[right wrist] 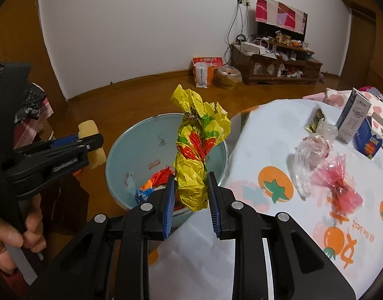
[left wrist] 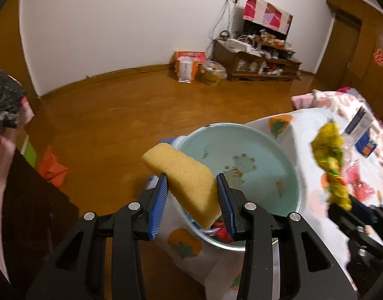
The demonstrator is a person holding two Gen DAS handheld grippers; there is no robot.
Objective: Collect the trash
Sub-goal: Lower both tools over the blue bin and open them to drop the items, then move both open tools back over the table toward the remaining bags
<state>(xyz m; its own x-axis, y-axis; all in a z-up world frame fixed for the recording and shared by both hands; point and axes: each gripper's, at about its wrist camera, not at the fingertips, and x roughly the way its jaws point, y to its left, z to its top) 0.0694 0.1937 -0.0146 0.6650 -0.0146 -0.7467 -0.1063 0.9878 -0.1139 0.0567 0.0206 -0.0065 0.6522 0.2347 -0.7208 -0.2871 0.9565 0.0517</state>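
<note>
Yellow sponge (left wrist: pixel 185 178) clamped in left gripper (left wrist: pixel 192 203), crumpled yellow wrapper (right wrist: pixel 194 155) pinched in right gripper (right wrist: pixel 191 206), both above pale-blue bin (right wrist: pixel 121 155) beside table (right wrist: pixel 266 135); pink wrapper (right wrist: pixel 341 190), cartons (right wrist: pixel 351 118) lying beyond.

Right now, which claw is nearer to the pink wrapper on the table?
Right. The right claw, gripping the yellow bag, is beside the table edge near the pink wrapper; the left claw, holding the sponge, is beyond the bin.

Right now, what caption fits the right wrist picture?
Right gripper holds a crumpled yellow wrapper over the blue bin.
</note>
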